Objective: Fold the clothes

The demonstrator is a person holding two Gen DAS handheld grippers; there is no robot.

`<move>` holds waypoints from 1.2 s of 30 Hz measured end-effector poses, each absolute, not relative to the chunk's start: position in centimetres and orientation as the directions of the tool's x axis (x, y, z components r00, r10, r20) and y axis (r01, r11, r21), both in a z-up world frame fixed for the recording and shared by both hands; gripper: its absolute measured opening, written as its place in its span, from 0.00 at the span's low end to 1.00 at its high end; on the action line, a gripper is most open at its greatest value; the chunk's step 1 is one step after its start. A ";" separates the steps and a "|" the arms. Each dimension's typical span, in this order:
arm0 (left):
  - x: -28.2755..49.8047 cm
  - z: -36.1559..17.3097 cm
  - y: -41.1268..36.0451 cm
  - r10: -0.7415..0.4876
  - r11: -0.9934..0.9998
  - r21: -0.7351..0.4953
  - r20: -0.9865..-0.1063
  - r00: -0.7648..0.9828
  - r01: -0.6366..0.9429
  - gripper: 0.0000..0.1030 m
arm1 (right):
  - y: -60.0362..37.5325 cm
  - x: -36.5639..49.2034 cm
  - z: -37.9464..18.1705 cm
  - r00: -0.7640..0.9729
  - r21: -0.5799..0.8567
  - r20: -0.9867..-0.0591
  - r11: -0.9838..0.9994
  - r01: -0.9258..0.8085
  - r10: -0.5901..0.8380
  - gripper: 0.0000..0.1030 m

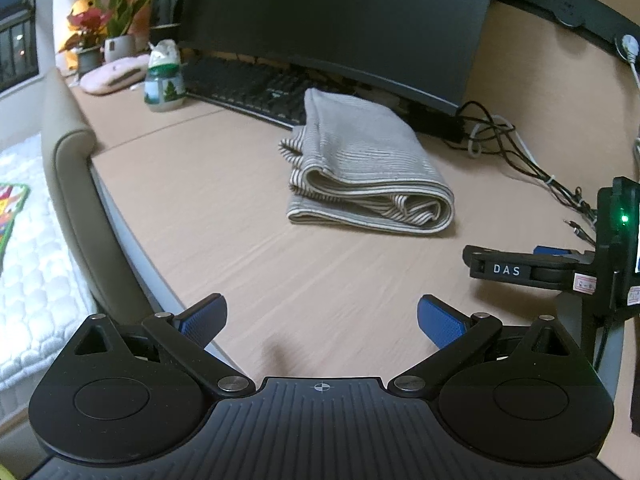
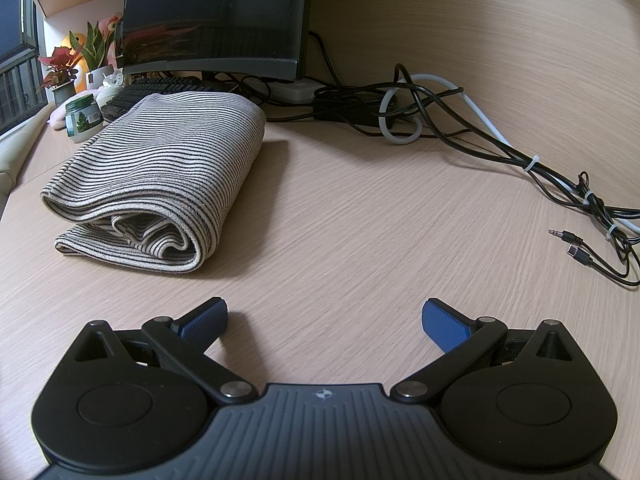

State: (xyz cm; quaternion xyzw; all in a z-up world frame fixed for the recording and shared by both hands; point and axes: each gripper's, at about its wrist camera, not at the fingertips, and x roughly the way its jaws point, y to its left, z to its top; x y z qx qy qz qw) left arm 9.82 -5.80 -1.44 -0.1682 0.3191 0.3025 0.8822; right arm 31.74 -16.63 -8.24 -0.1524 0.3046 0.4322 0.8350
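Far left, potted plants [image 1: 100, 28] and a green-lidded jar [image 1: 163, 84] at the tabletop [image 1: 192, 216] edge. Keyboard [image 1: 256, 88] under the dark monitor [image 1: 340, 20]. Striped garment [image 1: 360, 168], folded into a thick bundle, lies mid-tabletop, its far end against the keyboard. Left gripper [image 1: 320, 316] hovers low near the front edge, blue-padded fingers [image 1: 204, 316] spread wide, holding nothing, well short of the garment. Right gripper [image 2: 324, 318] likewise spread and empty, garment ahead to its left. Cable tangle [image 2: 460, 120] trails right; loose audio jack [image 2: 564, 235] at far right.
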 end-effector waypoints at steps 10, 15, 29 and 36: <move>10.2 -1.9 -6.3 0.391 0.778 -0.114 -0.681 0.619 -0.617 1.00 | -16.7 31.8 -8.2 0.438 0.009 -0.640 0.577 -0.817 0.631 1.00; 10.3 -1.9 -6.6 0.386 0.779 -0.117 -0.685 0.618 -0.616 1.00 | -16.7 31.8 -8.2 0.437 0.010 -0.640 0.575 -0.818 0.632 1.00; 10.1 -2.0 -6.4 0.393 0.771 -0.119 -0.684 0.614 -0.625 1.00 | -16.7 31.8 -8.2 0.434 0.010 -0.640 0.573 -0.820 0.633 1.00; 10.2 -2.1 -6.5 0.396 0.768 -0.120 -0.683 0.614 -0.629 1.00 | -16.7 31.8 -8.2 0.430 0.011 -0.640 0.568 -0.823 0.636 1.00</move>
